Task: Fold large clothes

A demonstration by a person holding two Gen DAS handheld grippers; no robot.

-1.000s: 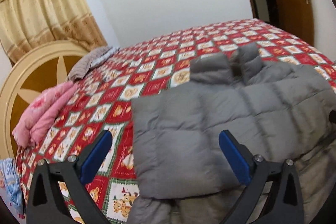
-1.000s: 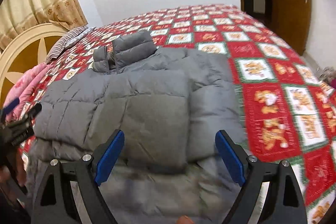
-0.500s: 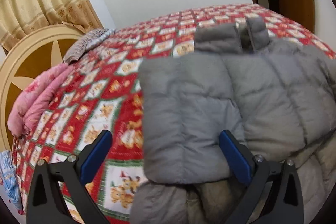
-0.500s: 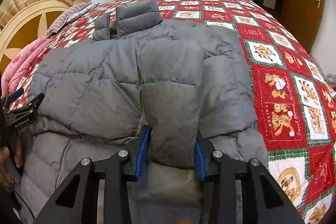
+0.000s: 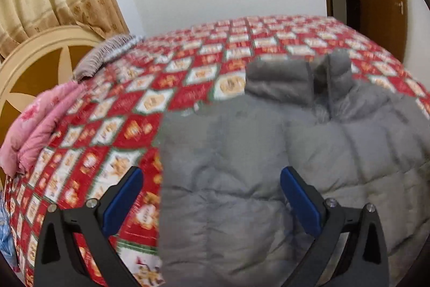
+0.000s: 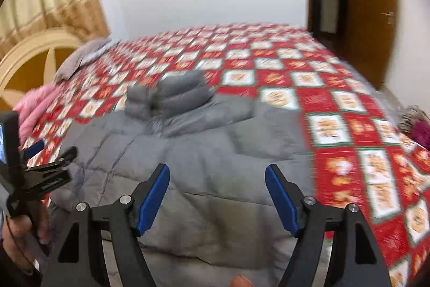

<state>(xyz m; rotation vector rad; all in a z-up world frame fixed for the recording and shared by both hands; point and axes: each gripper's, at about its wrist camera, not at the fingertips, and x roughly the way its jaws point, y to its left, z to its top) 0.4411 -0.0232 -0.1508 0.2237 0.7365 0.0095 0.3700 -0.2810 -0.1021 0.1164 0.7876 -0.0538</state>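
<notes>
A grey puffer jacket (image 5: 268,152) lies flat on the bed, collar toward the far side, both sleeves folded in over its body. It also shows in the right wrist view (image 6: 204,158). My left gripper (image 5: 211,202) is open and empty above the jacket's left edge near the hem. My right gripper (image 6: 217,198) is open and empty above the folded right sleeve near the hem. The left gripper also appears at the left edge of the right wrist view (image 6: 40,166).
The bed has a red and white patterned quilt (image 5: 188,71). A pink blanket (image 5: 35,125) and a striped grey pillow (image 5: 107,53) lie by the round headboard (image 5: 32,58). A brown door (image 6: 371,4) stands at the far right. Some clothing (image 6: 414,123) lies off the bed's right side.
My right gripper was shut on the folded right sleeve half a second ago; it has let go, opened and lifted back. My left gripper stayed open and shifted slightly.
</notes>
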